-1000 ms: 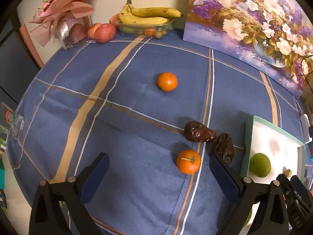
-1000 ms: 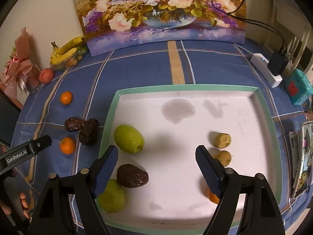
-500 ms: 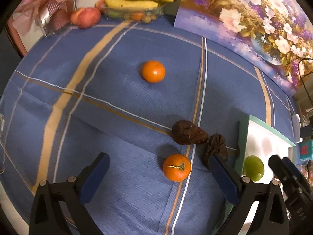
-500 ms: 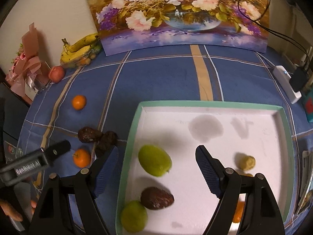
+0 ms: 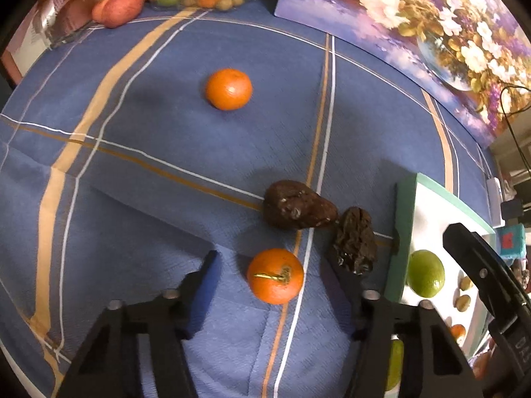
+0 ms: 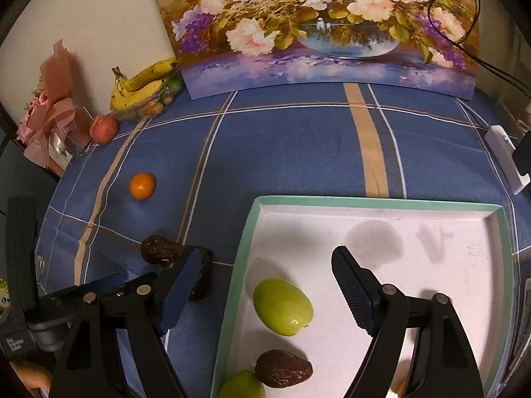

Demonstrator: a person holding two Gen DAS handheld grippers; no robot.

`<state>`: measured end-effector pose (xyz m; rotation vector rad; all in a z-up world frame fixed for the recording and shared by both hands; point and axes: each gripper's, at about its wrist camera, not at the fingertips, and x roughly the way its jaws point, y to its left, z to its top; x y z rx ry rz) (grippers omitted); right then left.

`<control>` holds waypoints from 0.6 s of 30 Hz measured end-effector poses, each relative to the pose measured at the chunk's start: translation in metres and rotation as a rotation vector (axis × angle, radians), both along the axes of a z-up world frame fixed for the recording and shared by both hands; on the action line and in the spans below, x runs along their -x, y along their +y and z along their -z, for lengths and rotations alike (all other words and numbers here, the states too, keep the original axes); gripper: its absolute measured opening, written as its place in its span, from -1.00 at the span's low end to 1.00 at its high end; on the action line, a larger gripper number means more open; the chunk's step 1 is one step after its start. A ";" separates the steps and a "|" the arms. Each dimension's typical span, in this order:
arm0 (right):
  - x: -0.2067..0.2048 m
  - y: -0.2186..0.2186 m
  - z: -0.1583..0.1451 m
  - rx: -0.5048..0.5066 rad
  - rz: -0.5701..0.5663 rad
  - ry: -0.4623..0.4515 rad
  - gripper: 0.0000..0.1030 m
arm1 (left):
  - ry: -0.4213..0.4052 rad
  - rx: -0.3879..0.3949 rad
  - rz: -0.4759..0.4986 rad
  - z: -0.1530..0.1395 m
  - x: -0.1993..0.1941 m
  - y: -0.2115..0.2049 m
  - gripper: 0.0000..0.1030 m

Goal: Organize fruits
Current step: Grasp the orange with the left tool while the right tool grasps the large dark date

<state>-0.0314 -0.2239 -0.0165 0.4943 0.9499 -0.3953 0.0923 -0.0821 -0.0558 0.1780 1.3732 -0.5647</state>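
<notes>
Under my jaws a blue tablecloth (image 5: pixel 149 172) carries two oranges (image 5: pixel 228 89) (image 5: pixel 275 275), two dark fruits (image 5: pixel 298 205) (image 5: pixel 355 238), a tray (image 6: pixel 375 203), a painting (image 6: pixel 318 26).

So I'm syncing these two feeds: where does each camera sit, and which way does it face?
Left wrist: on the left claw, looking down at the near orange between its open fingers; right claw at the edge.
Right wrist: on the right claw, open over the tray and green fruit.
Shared: tray, green fruit, far orange, painting.
</notes>
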 end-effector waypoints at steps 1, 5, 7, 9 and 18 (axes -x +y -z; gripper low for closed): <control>-0.001 0.001 0.001 -0.004 -0.005 -0.002 0.59 | 0.007 0.000 0.003 0.001 0.001 -0.001 -0.03; -0.005 0.004 0.002 -0.005 -0.018 0.000 0.59 | 0.021 0.006 0.009 0.004 0.003 -0.001 -0.26; -0.007 0.007 0.003 -0.004 -0.026 0.004 0.59 | 0.021 0.014 0.007 0.003 0.003 0.002 -0.26; -0.010 0.009 0.004 -0.005 -0.027 0.007 0.59 | 0.015 0.019 -0.010 0.000 0.001 0.009 -0.26; -0.025 0.030 0.009 -0.032 -0.093 -0.006 0.59 | -0.038 0.054 -0.163 -0.017 -0.026 0.052 -0.26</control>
